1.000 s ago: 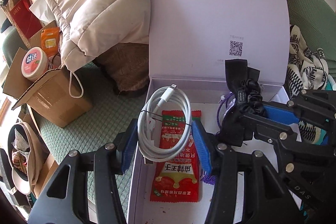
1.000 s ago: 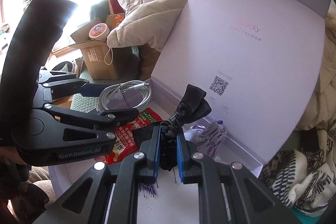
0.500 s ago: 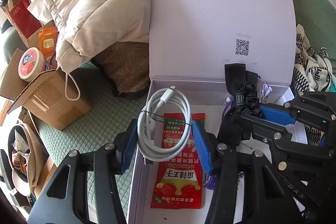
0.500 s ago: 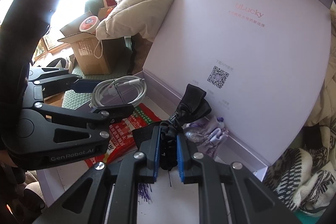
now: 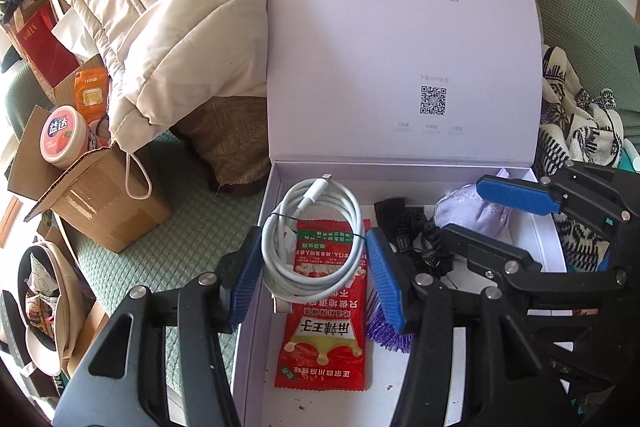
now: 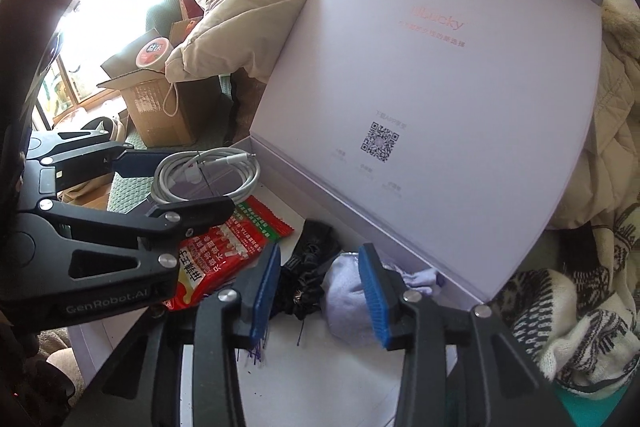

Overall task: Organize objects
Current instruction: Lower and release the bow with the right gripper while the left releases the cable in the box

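Observation:
An open lilac box [image 5: 276,195] lies on a green cushion, its lid [image 6: 400,87] standing upright. My left gripper [image 5: 316,281] hangs over the box's left part, shut on a coiled white cable [image 5: 312,239]; the right wrist view shows the cable [image 6: 204,175] off the floor. Under it lies a red snack packet [image 5: 324,307]. My right gripper [image 6: 320,293] is opening its jaws. A black hair tie [image 6: 304,267] and a lilac pouch [image 6: 344,291] lie loose on the box floor between its pads, neither of them pressed.
A cardboard box [image 5: 104,195] with a pink-lidded tub [image 5: 64,139] stands to the left. A beige puffer jacket [image 5: 160,7] is piled behind it. A patterned knit [image 5: 576,115] lies right of the lilac box. A purple tassel [image 5: 384,331] sits by the packet.
My right gripper has let go of the black hair tie, which dropped onto the box floor beside the lilac pouch. The left gripper still holds the cable in the same place.

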